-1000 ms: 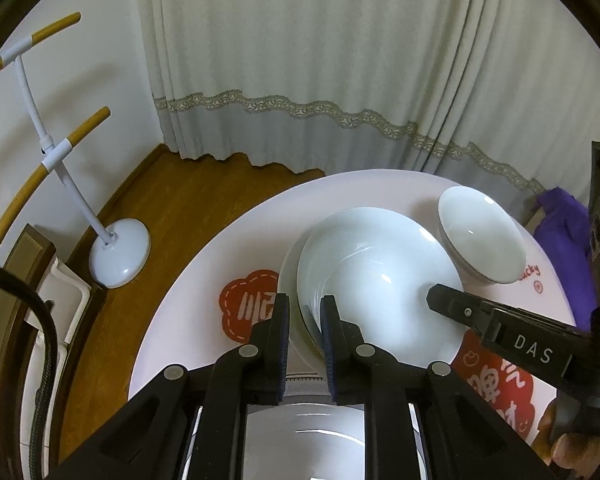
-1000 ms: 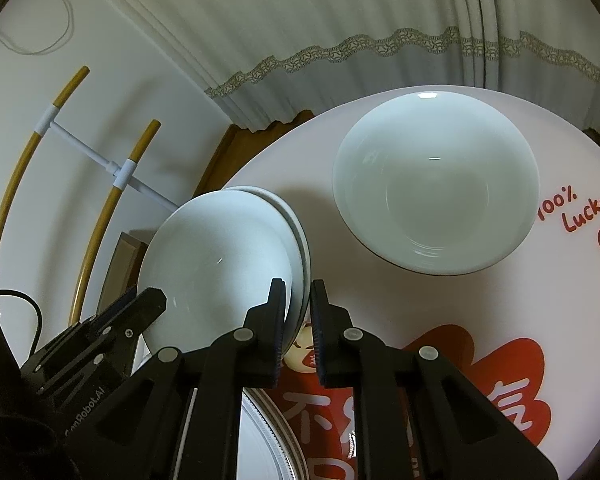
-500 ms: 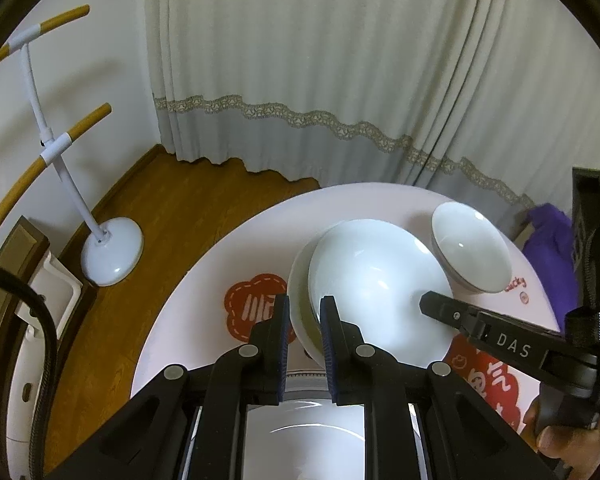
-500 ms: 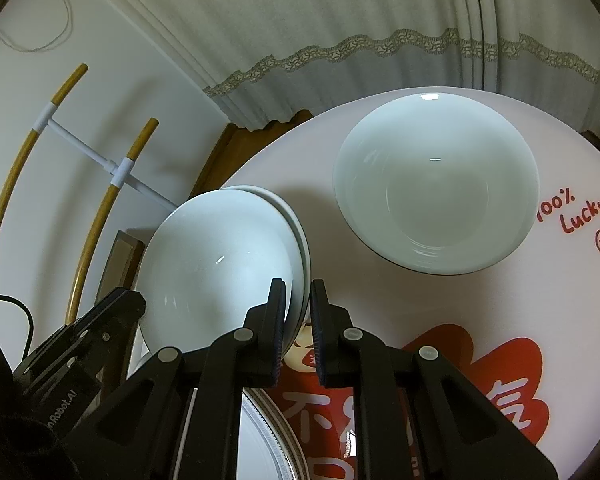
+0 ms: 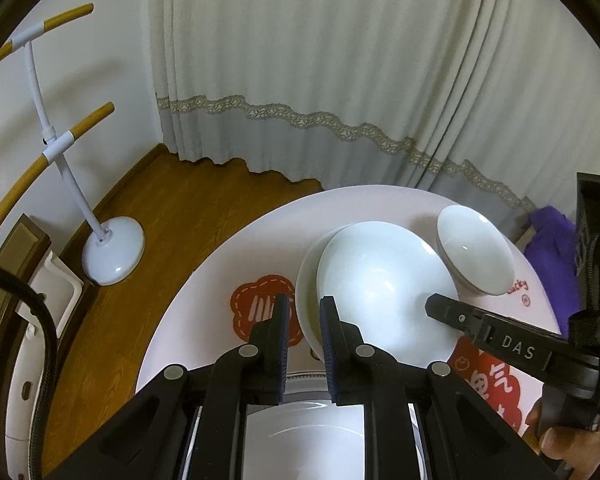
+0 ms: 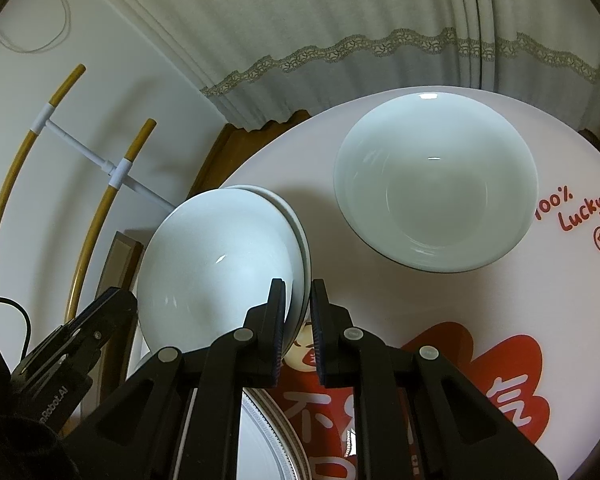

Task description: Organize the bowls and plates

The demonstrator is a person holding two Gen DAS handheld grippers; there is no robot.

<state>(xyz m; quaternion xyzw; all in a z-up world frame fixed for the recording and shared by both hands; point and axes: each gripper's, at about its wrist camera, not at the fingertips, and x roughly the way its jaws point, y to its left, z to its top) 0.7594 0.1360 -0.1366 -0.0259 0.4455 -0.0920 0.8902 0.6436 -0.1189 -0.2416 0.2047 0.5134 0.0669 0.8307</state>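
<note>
Currently, left claw point(image 5: 304, 320) and right claw point(image 6: 298, 304) each pinch the rim of two nested bowls point(image 6: 220, 264), lifted, tilted, above the counter point(image 6: 540, 300). One bowl point(image 6: 436, 184) remains unstacked, far right.

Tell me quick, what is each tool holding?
Left tool: closed on the stacked bowls' rim.
Right tool: closed on the same bowls' rim.

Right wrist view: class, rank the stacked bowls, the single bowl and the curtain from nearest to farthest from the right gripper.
1. Stacked bowls: at the right gripper, rim between its fingers, left of centre.
2. Single bowl: farther back on the table, upper right, apart from the stack.
3. Curtain: beyond the table's far edge, across the top.
</note>
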